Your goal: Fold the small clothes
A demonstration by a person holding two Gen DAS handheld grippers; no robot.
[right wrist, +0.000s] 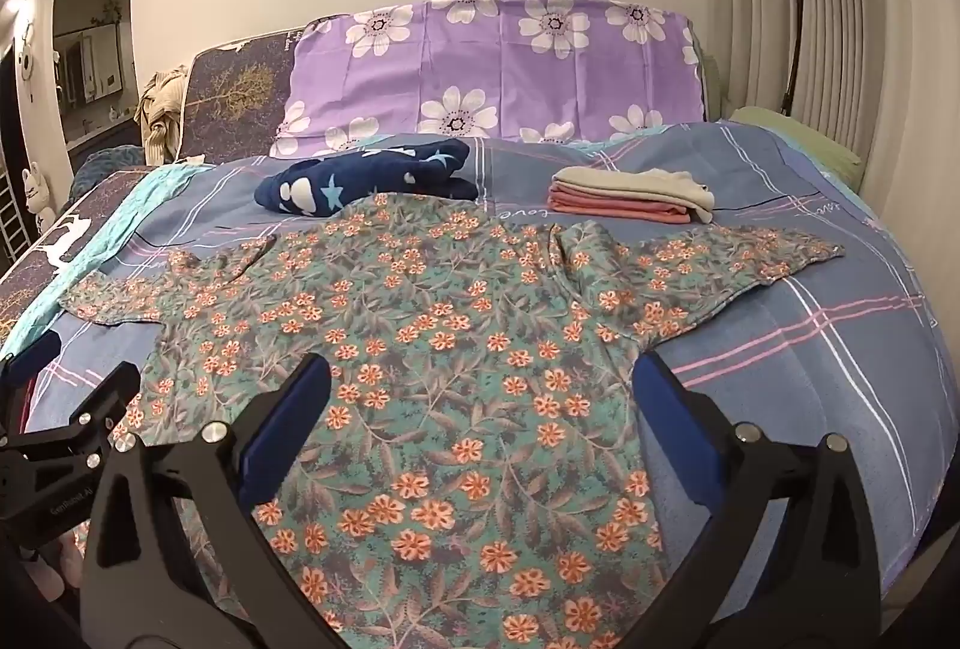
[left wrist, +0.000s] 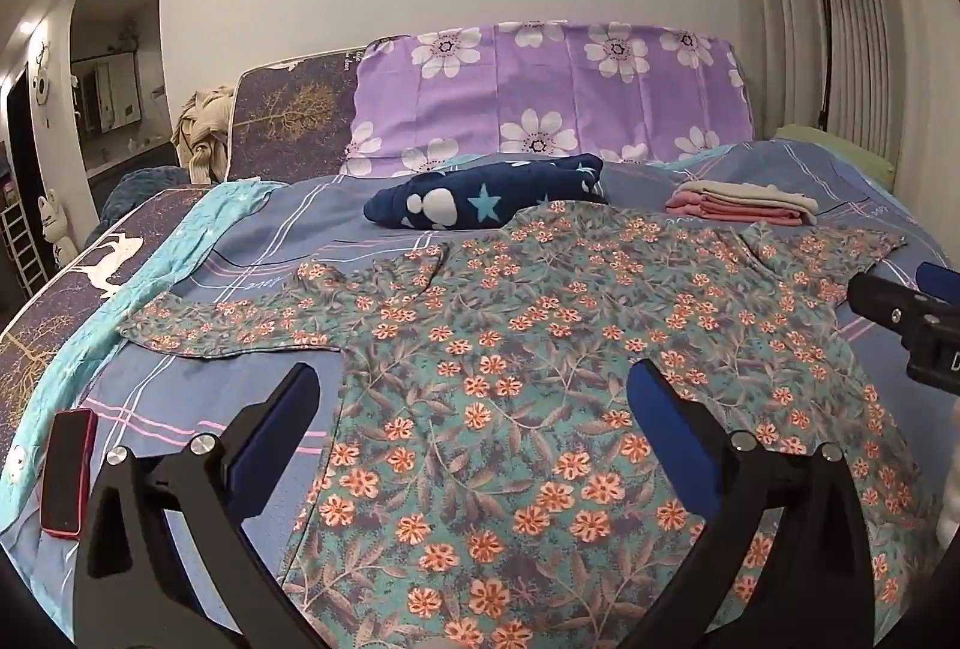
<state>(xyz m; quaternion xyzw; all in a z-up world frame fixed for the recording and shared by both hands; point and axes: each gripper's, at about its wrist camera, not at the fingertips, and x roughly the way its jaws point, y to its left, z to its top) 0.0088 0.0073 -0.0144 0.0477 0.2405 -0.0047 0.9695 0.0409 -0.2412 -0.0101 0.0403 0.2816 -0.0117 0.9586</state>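
Floral shirt (left wrist: pixel 540 349) laid flat, sleeves out = ready to fold. Left gripper (left wrist: pixel 474 391) & right gripper (right wrist: pixel 480 385) both wide open, hovering over hem, nothing gripped.

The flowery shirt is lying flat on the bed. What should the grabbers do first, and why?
Probably lower the left hand-held gripper toward the flowery shirt's left sleeve, to fold it inward. The shirt is spread flat, both sleeves out, and both grippers, the right hand-held gripper too, are open and hold nothing.

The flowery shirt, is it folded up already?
No, the flowery shirt lies spread flat on the bed with both sleeves stretched out.
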